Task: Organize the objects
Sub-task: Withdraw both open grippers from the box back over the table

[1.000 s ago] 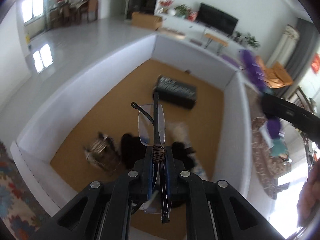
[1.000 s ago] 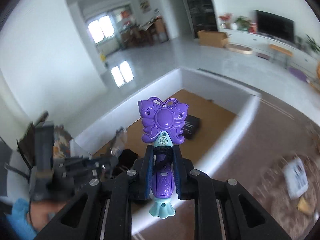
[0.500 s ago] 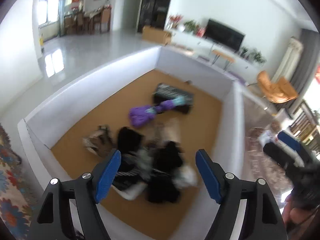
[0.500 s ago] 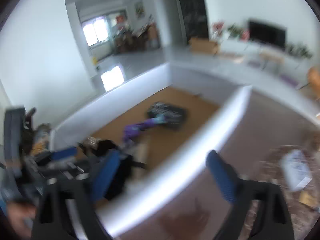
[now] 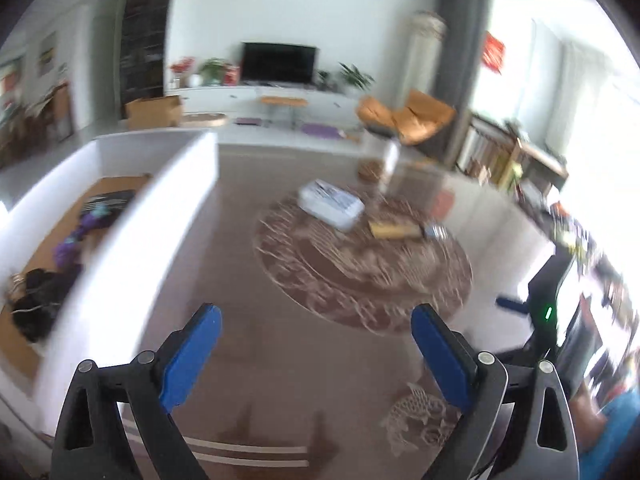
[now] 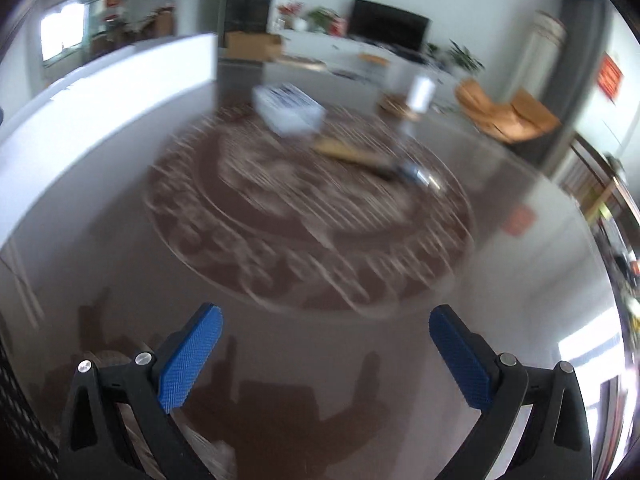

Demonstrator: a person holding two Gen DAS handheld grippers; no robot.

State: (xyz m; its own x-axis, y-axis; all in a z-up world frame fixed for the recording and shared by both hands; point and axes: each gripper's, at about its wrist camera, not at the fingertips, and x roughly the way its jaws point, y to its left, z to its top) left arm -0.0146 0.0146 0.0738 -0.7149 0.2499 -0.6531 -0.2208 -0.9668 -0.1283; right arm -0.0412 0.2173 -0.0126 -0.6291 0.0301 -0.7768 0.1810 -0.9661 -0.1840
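While both hand-held grippers gape wide and empty over the brown surface (image 6: 500, 280), the white box (image 5: 332, 200) sits upper centre, its length running left to right. Beside it lies the yellow item (image 5: 394, 230), slanting rightward. Neither left hand-held gripper (image 5: 316, 344) nor right hand-held gripper (image 6: 326, 340) looks clearly nearer.

Each gripper is built from black angular arms fastened with round silver screws. The left gripper (image 5: 316, 320) and right gripper (image 6: 325, 322) are tipped with blue textured pads (image 6: 188, 356).
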